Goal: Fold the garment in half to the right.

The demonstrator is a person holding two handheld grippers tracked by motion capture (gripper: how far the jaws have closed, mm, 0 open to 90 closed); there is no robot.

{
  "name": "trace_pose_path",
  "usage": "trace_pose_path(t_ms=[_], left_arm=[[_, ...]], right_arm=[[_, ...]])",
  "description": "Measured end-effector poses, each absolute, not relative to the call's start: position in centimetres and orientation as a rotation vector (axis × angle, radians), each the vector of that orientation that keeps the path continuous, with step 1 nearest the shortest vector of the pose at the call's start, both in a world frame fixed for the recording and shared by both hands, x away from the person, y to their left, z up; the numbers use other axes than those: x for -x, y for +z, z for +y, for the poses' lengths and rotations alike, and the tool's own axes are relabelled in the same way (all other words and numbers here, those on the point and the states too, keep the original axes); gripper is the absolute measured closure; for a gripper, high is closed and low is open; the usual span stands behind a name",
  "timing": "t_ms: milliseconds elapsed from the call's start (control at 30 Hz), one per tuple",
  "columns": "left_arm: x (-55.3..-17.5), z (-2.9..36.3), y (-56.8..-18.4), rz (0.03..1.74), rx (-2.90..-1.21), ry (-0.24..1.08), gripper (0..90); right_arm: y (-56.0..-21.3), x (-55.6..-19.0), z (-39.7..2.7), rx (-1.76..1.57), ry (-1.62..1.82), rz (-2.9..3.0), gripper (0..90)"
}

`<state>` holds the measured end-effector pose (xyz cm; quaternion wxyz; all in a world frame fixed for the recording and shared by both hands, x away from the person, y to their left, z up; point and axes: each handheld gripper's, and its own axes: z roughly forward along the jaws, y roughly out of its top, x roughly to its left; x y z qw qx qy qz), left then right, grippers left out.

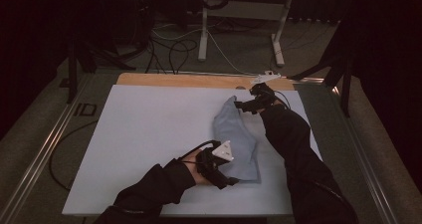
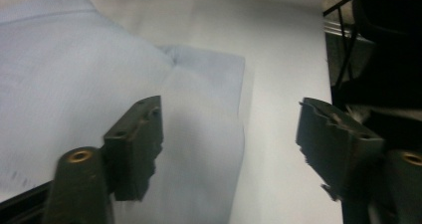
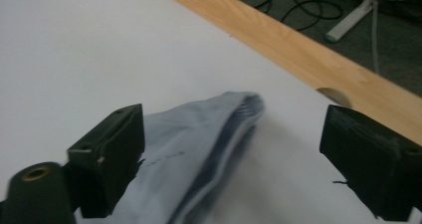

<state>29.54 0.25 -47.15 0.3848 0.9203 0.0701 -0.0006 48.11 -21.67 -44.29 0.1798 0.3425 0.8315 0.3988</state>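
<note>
A pale blue folded cloth (image 1: pixel 236 139) lies on the white table sheet (image 1: pixel 149 134), right of centre. My left gripper (image 1: pixel 230 180) hovers at the cloth's near corner, its jaws wide apart and holding nothing. In the left gripper view the cloth (image 2: pixel 74 74) lies flat under and beyond the left gripper (image 2: pixel 230 147). My right gripper (image 1: pixel 243 104) is at the cloth's far end, open. In the right gripper view the cloth's raised, folded end (image 3: pixel 209 134) lies between the spread jaws of the right gripper (image 3: pixel 233 159), untouched by the pads.
A strip of bare wooden tabletop (image 1: pixel 199 79) runs along the far edge of the sheet. Beyond it are white desk legs (image 1: pixel 203 30) and cables on the floor (image 1: pixel 169 45). Metal rails (image 1: pixel 45 144) flank the table. The left half of the sheet is bare.
</note>
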Motion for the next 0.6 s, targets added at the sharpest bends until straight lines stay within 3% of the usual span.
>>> trace_pose_path(t_ms=[600], left_arm=[[-30.0, 8.5, -47.0, 0.348, -2.242, 0.053, 0.8]], right_arm=[[-44.1, -45.7, -20.9, -0.921, 1.187, 2.387, 9.8]])
